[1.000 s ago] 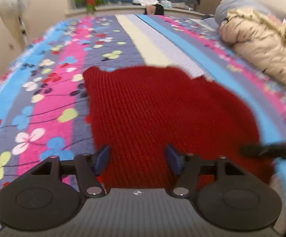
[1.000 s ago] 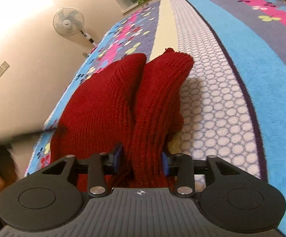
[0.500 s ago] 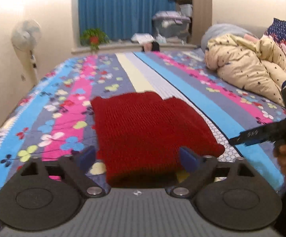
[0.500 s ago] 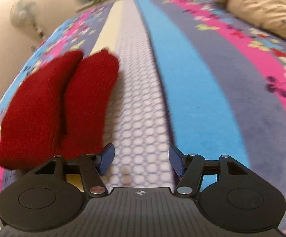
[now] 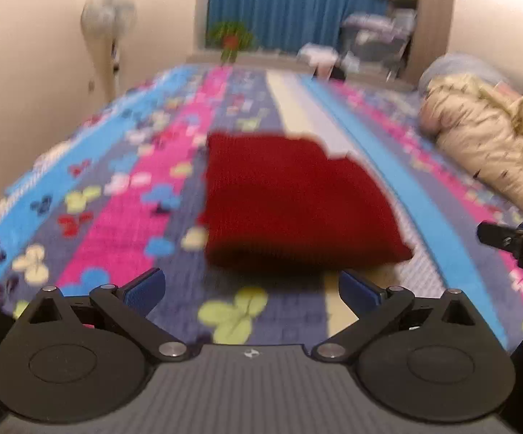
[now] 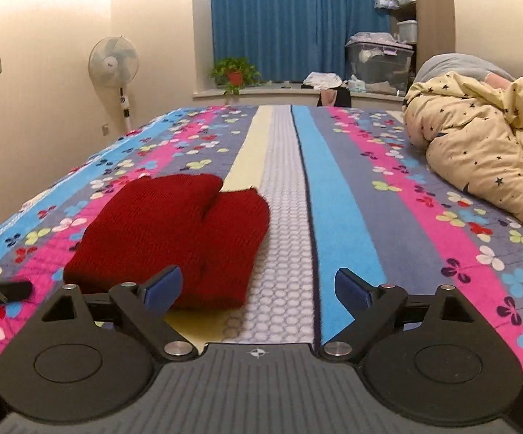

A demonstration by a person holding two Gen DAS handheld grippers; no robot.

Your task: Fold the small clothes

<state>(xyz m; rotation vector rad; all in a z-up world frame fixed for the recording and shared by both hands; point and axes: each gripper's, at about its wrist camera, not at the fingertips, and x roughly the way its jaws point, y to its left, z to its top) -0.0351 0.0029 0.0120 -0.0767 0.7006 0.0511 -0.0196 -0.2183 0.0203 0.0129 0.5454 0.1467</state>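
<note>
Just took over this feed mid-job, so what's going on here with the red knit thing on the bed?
A person holding two grippers is folding a small red knit garment on the striped floral bedspread. It lies folded into a compact bundle. Both the left gripper and the right gripper are open, holding nothing, and hover short of the bundle's near edge. A star-print duvet is heaped to the right.

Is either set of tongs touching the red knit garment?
Apart. Each wrist view shows open left tongs and right tongs with bedspread between them and the red knit garment.
</note>
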